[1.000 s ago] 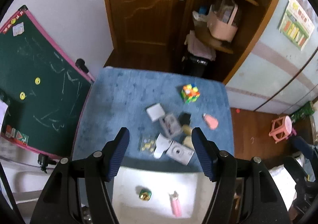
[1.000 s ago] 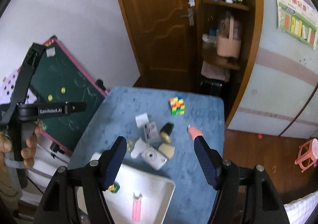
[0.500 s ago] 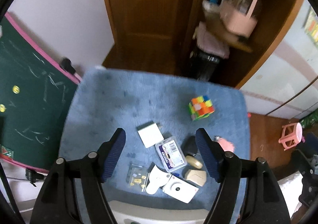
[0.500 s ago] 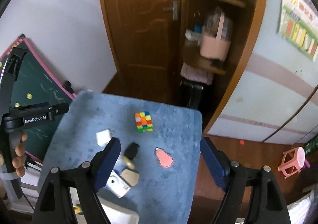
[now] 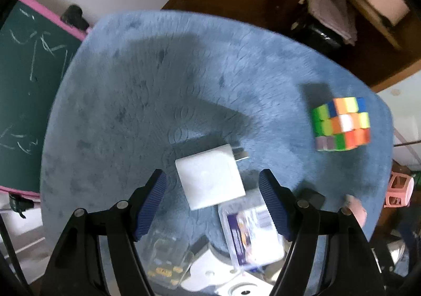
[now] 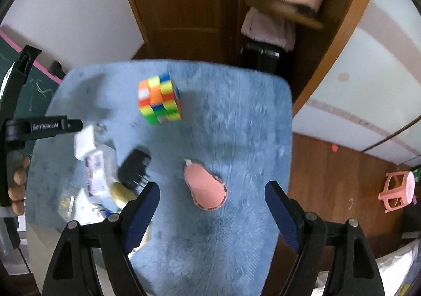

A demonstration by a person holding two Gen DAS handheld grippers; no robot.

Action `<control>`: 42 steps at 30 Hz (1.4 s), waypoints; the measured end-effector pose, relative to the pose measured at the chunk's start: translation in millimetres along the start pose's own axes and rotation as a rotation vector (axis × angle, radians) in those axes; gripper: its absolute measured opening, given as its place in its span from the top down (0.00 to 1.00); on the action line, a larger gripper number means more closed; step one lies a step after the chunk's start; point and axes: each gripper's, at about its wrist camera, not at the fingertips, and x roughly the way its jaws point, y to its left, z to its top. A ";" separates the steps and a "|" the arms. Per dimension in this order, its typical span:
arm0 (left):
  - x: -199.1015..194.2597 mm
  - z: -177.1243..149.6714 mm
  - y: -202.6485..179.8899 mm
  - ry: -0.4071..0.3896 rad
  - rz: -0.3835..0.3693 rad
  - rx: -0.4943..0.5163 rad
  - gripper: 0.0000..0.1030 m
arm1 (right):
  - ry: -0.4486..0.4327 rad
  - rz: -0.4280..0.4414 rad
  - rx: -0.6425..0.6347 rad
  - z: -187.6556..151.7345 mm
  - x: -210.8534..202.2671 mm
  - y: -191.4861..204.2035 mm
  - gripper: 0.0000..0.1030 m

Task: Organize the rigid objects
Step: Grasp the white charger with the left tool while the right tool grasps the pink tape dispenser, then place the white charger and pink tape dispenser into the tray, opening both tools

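Our left gripper (image 5: 212, 185), wide, straddles the white charger (image 5: 210, 177); beside it a clear case (image 5: 252, 235). Right gripper (image 6: 212, 200), wide, frames the pink piece (image 6: 206, 188).

We found much of the heap below the white charger block (image 5: 210, 183) hard to read. The clear plastic box (image 5: 252, 235) beside it carried a label too smeared to make out, and the right finger of the left gripper (image 5: 211, 200) covered its edge. Further below the charger, a clear packet with yellow bits (image 5: 165, 261) and a white device (image 5: 231, 285) ran off the bottom of the left wrist view. In the right wrist view the same heap was blurred; a gold-tipped object (image 6: 122, 192) lay partly behind the right gripper (image 6: 211, 206), its left finger across it.
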 end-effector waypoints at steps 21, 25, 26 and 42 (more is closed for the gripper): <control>46.6 -10.1 12.0 0.059 -0.044 -0.122 0.33 | 0.110 -0.009 -0.007 -11.5 80.8 -0.9 0.30; 46.9 -10.4 12.3 0.058 -0.061 -0.123 0.35 | 0.118 -0.003 -0.025 -8.0 87.3 5.8 0.30; 46.1 -11.0 13.0 0.057 -0.070 -0.123 0.38 | 0.124 -0.011 -0.034 -8.9 89.9 9.1 0.33; 0.9 -22.7 37.2 -0.035 -0.108 -0.078 0.42 | 0.105 -0.075 -0.079 -32.2 66.3 44.4 0.51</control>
